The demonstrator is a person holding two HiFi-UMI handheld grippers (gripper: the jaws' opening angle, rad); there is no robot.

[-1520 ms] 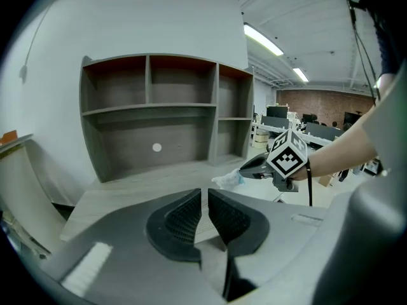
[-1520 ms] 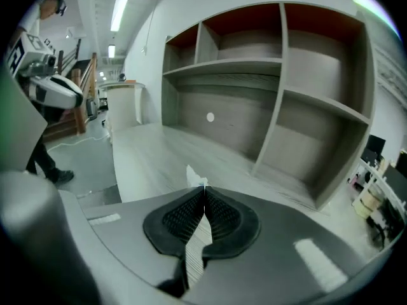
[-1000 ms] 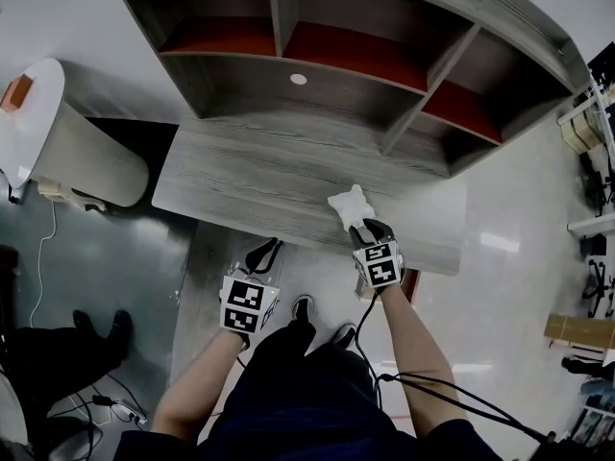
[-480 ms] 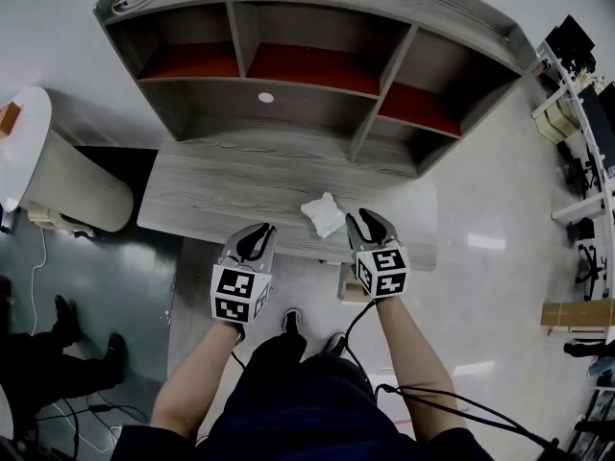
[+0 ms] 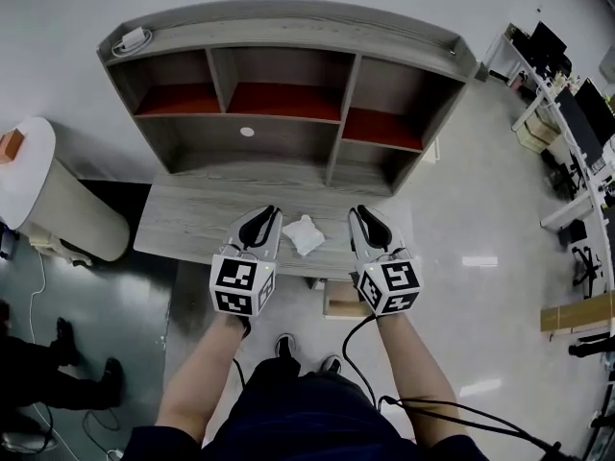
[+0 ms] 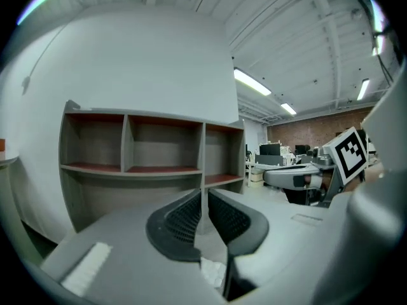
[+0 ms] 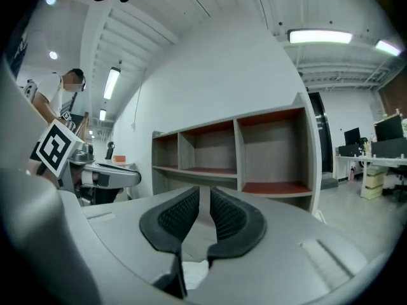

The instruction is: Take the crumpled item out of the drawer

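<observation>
Head view shows the change plainly: a second ago the right tool [image 5: 370, 221] was reaching forward with its tips at the crumpled item [image 5: 304, 235] and its jaws spread wide. Now it has drawn back toward the person and is level with the left tool [image 5: 261, 221]. The white wad is left lying on the desk [image 5: 183, 229], in neither tool's grip. It sits between the two tools, just to the inner side of each tip and touching neither. In the right gripper view the right tool's jaws are closing on nothing; only a thin slit remains, and through it shows the shelf unit [image 5: 288, 75] beyond. A scrap of the white wad [image 7: 191, 275] peeks out low, beneath the jaws and not within them. The left gripper view shows that tool pressed all but together and likewise empty, with the wad [image 6: 213, 272] low and just to its right. The left tool has also come up from down by the person's legs to the desk edge. I judge that the wad has been let go on the desk top and the task is as good as done. A brownish box shape [image 5: 341, 299] sits under the desk edge behind the right tool; whether it is the drawer I cannot tell.
</observation>
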